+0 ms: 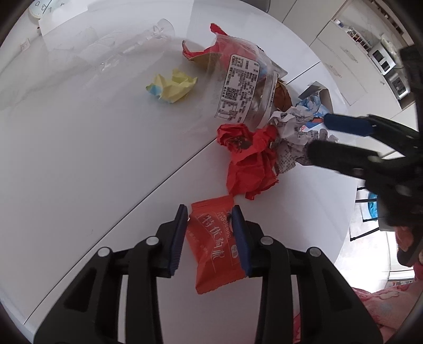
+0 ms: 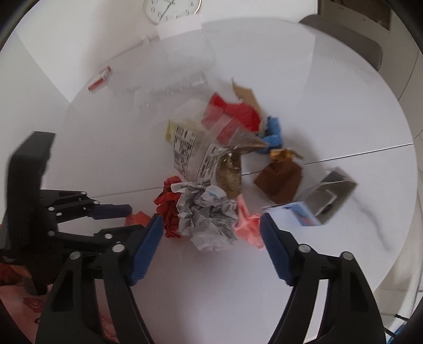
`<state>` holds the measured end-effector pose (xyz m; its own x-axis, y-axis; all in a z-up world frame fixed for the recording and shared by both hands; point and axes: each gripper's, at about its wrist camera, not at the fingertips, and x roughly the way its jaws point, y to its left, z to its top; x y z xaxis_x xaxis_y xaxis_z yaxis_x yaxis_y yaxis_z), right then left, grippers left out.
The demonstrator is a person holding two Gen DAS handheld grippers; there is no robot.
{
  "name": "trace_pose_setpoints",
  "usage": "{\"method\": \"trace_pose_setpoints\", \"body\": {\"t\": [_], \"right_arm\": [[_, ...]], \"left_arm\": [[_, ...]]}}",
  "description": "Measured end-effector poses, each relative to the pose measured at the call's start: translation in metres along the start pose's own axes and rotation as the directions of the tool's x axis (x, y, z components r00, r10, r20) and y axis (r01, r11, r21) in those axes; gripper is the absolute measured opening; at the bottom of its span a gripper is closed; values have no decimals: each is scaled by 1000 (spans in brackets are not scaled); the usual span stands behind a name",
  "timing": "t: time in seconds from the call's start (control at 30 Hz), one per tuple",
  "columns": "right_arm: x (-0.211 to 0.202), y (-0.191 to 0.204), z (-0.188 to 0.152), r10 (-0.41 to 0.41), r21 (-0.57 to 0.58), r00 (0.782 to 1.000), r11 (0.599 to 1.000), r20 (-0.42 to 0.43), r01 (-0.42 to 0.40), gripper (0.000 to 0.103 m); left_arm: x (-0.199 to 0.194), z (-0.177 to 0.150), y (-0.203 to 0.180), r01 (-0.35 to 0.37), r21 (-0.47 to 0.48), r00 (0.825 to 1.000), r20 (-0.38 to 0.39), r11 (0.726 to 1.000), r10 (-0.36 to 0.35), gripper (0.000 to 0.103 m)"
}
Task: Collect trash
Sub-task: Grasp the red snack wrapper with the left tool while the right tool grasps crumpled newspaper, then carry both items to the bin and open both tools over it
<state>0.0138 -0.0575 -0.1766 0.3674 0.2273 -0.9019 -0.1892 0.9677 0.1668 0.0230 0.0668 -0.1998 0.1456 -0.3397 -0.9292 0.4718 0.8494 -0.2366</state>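
1. The left gripper (image 1: 210,211) was clamped on an orange snack packet (image 1: 215,246), its blue pads (image 1: 240,238) pressing the packet's two sides above the white table (image 1: 92,158)
2. The right gripper (image 2: 210,219) stood wide open, its jaws spread to either side of a crumpled newspaper ball (image 2: 208,214) and gripping nothing; that view was blurred
3. Just beyond the packet lay a crumpled red paper (image 1: 248,158), touching the newspaper ball on its right
4. A clear plastic bag with a printed label (image 1: 243,84) lay behind the red paper, and a torn red wrapper (image 1: 211,47) showed at its far end
5. A yellow paper wad (image 1: 171,84) sat apart from the pile, to its left
6. In the right wrist view a pink scrap (image 2: 248,222) lay just beside the newspaper ball, next to the right-hand pad
7. Farther out were a brown folded bag (image 2: 280,180), a blue wad (image 2: 272,132) and a small open carton (image 2: 325,201) near the table's seam
8. A red and white box (image 2: 100,79) lay well apart from the pile near the wall, and a wall clock (image 2: 171,9) hung above the table's far edge
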Motion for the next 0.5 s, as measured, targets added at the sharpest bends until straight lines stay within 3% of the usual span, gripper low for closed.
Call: {"method": "trace_pose_setpoints", "body": {"t": [0.13, 0.17, 0.5], "right_arm": [[13, -1, 1, 23, 29, 999, 999, -44, -22, 51], [14, -1, 0, 24, 35, 998, 999, -52, -22, 42], [-1, -3, -4, 56, 90, 998, 994, -12, -55, 39]], "left_arm": [[6, 10, -1, 16, -2, 1000, 5, 1000, -16, 33], [6, 10, 1, 21, -4, 1000, 6, 1000, -21, 33], [5, 5, 21, 39, -26, 999, 22, 999, -38, 31]]}}
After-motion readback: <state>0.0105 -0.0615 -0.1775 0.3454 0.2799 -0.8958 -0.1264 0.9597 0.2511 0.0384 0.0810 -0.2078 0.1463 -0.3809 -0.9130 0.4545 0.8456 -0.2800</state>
